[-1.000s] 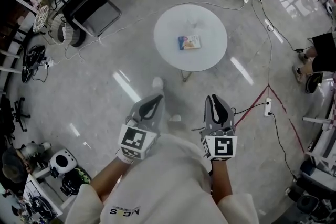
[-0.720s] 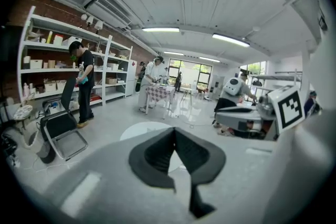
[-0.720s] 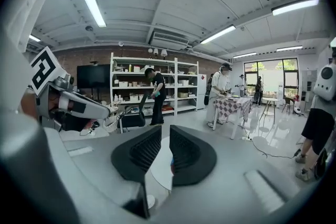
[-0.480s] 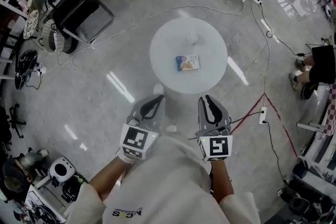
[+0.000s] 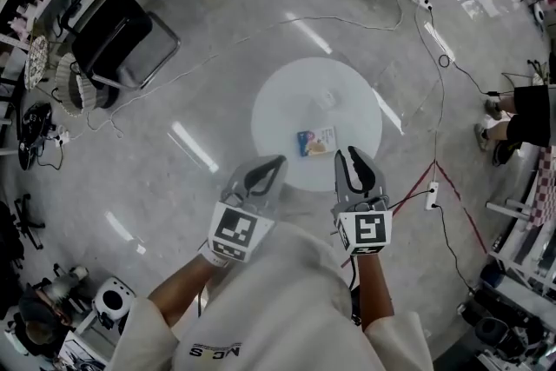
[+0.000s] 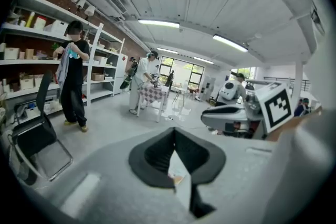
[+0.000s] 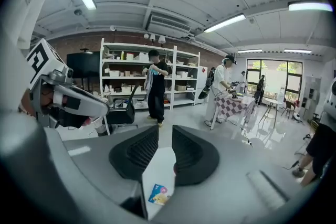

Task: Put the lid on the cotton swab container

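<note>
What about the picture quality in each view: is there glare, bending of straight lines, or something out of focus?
Head view: sharp, with white streaks of lamp glare on the glossy floor, and the edges curve. Left gripper view: strong fisheye bending, dark corners, the ceiling lamp burns white. Right gripper view: the same bending, the shelves bow, the window is washed out.

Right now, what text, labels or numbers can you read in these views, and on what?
"MCS", roughly: logo on the white shirt, seen upside down, letters partly unclear.
Pack on the round table: print too small to read.
Left marker cube, right marker cube: black-and-white patterns only, no words.
Shelf boxes: too small to read.
</note>
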The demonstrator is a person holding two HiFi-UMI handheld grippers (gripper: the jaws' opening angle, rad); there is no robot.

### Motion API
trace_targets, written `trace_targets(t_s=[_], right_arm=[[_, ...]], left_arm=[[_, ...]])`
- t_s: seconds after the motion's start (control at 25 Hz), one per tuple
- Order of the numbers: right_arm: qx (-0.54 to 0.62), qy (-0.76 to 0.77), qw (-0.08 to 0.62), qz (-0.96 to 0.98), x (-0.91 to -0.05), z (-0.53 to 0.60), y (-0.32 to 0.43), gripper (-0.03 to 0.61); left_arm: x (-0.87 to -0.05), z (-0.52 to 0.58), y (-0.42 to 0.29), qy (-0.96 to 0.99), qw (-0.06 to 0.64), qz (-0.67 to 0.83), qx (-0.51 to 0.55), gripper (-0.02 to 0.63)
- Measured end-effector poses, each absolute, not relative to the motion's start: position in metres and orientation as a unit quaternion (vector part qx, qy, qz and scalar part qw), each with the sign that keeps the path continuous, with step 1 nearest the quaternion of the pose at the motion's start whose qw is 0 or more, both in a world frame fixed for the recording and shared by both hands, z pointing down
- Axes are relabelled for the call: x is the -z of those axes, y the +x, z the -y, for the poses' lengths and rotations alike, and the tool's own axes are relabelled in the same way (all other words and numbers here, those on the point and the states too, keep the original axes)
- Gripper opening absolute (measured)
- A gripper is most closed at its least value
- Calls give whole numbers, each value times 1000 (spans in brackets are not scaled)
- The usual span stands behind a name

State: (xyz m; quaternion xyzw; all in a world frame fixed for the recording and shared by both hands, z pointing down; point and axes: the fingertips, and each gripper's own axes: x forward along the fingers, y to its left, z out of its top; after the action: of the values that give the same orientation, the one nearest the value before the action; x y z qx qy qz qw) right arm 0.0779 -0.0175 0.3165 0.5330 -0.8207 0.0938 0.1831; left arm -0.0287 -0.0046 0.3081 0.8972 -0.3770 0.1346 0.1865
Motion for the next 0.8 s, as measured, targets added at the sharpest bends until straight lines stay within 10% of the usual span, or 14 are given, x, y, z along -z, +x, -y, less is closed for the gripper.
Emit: trace_targets(t_s=[0.8], right_arm=[[-118,489,246,828,-446,155,119,107]], left_arm=[[-406,120,34,889,195,358,-210,0]])
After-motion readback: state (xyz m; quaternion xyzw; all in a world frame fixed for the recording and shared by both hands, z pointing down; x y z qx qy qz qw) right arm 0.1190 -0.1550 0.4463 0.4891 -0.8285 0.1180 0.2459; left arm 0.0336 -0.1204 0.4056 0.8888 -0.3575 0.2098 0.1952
